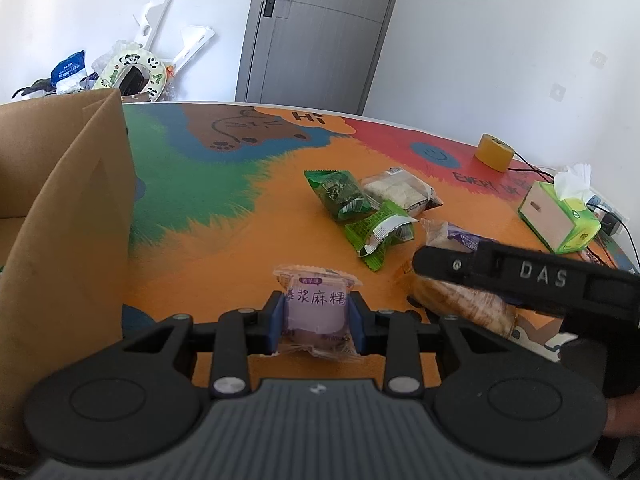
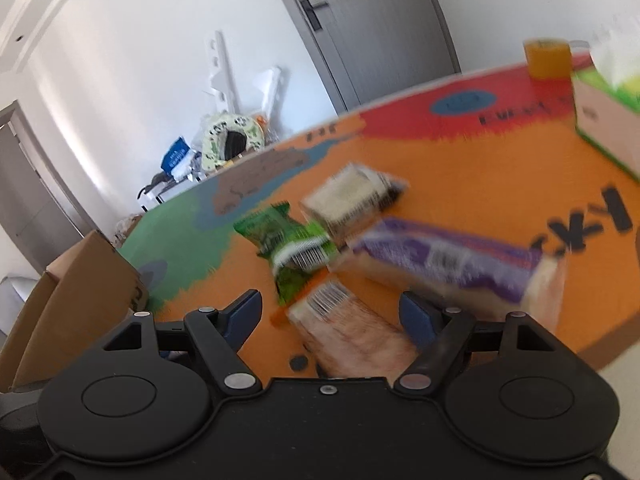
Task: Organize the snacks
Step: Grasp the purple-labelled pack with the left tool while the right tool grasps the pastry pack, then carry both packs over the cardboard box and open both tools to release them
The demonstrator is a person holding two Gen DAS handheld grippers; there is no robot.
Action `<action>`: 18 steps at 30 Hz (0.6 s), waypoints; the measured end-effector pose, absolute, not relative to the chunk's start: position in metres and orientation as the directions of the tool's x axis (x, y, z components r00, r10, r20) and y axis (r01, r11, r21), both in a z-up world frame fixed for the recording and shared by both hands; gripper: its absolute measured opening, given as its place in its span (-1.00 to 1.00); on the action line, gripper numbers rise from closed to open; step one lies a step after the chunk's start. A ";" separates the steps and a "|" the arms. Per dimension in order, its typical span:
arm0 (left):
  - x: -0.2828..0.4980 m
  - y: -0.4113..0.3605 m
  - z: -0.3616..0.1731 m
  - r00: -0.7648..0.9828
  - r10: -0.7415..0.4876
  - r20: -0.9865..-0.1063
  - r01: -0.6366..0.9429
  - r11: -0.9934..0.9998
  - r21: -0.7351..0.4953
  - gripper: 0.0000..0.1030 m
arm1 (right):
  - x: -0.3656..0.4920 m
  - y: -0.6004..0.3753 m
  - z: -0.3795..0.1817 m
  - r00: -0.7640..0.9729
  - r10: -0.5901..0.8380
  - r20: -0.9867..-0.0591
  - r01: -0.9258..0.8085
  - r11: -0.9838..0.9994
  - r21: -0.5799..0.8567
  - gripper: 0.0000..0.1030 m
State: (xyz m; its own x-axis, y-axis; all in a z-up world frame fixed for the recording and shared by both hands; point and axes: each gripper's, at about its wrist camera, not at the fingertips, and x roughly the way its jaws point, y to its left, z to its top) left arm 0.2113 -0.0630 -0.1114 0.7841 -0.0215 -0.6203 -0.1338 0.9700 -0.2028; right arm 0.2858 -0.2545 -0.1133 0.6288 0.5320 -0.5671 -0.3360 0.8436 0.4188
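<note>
My left gripper (image 1: 316, 320) is shut on a small clear packet with a pale purple sweet (image 1: 316, 304), held just above the colourful table (image 1: 240, 240) beside the cardboard box (image 1: 72, 220). My right gripper (image 2: 330, 314) stands open around a brown biscuit packet (image 2: 348, 332) that lies on the table; the left pad is clear of it, and the right pad is close to its edge. The left wrist view shows one black finger (image 1: 500, 272) of the right gripper over that packet (image 1: 460, 304). The right wrist view is blurred.
Loose snacks lie mid-table: two green packets (image 1: 340, 192) (image 1: 380, 236), a whitish packet (image 1: 400, 190) and a purple-wrapped one (image 2: 448, 264). A tissue box (image 1: 560, 216), a tape roll (image 1: 494, 152) and cables sit at the right. The box (image 2: 76, 292) stands at the left.
</note>
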 end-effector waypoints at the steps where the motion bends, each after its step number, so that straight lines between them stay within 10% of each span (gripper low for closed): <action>1: 0.211 -0.063 -0.112 0.785 -0.022 -0.620 -0.133 0.970 -0.203 -0.37 | 0.283 -0.255 -0.113 0.632 0.527 -0.568 -0.339 0.847 0.409 0.47; 4: 0.209 -0.063 -0.112 0.787 -0.023 -0.616 -0.135 0.969 -0.208 -0.37 | 0.274 -0.252 -0.112 0.629 0.522 -0.576 -0.363 0.853 0.376 0.40; 7: 0.205 -0.063 -0.112 0.789 -0.027 -0.613 -0.139 0.965 -0.221 -0.37 | 0.266 -0.249 -0.112 0.630 0.511 -0.586 -0.384 0.860 0.337 -0.18; 18: 0.187 -0.073 -0.103 0.811 -0.049 -0.583 -0.111 0.965 -0.236 -0.37 | 0.236 -0.268 -0.106 0.642 0.523 -0.560 -0.366 0.851 0.375 -0.32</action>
State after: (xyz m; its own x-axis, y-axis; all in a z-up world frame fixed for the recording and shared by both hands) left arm 0.1866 -0.0729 -0.1027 0.8113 -0.0489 -0.5826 -0.1111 0.9655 -0.2357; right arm 0.2361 -0.2682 -0.1056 0.6422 0.5232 -0.5603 -0.3661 0.8514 0.3755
